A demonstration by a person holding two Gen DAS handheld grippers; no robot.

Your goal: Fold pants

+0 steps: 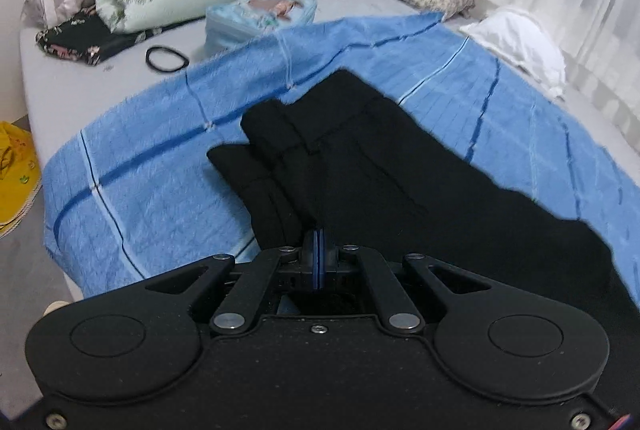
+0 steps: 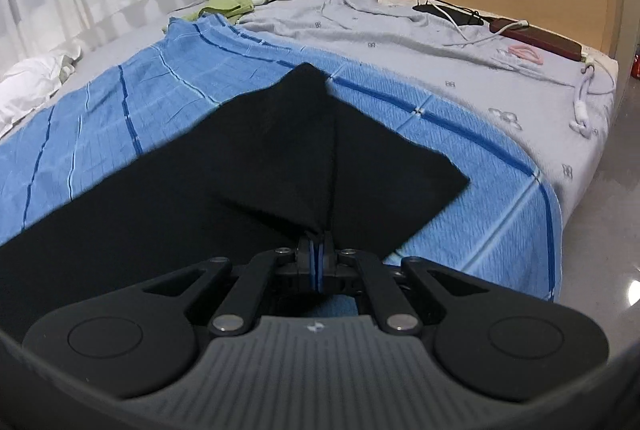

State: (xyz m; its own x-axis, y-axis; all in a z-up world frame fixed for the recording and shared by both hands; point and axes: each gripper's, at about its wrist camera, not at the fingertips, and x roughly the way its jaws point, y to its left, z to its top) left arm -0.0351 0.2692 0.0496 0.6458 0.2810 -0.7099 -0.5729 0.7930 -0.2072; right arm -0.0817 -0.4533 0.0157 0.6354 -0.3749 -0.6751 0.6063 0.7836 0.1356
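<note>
Black pants (image 1: 360, 157) lie on a blue striped blanket (image 1: 140, 165) spread over a bed. The left gripper (image 1: 319, 250) and right gripper (image 2: 318, 250) each pinch the fabric's near edge, jaws clamped together. One fold appears underway; flattening and further folds remain.

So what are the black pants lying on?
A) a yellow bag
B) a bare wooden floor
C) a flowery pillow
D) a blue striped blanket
D: the black pants are spread on the blue striped blanket that covers the bed, and the same blue cloth shows all around them in the right wrist view.
</note>
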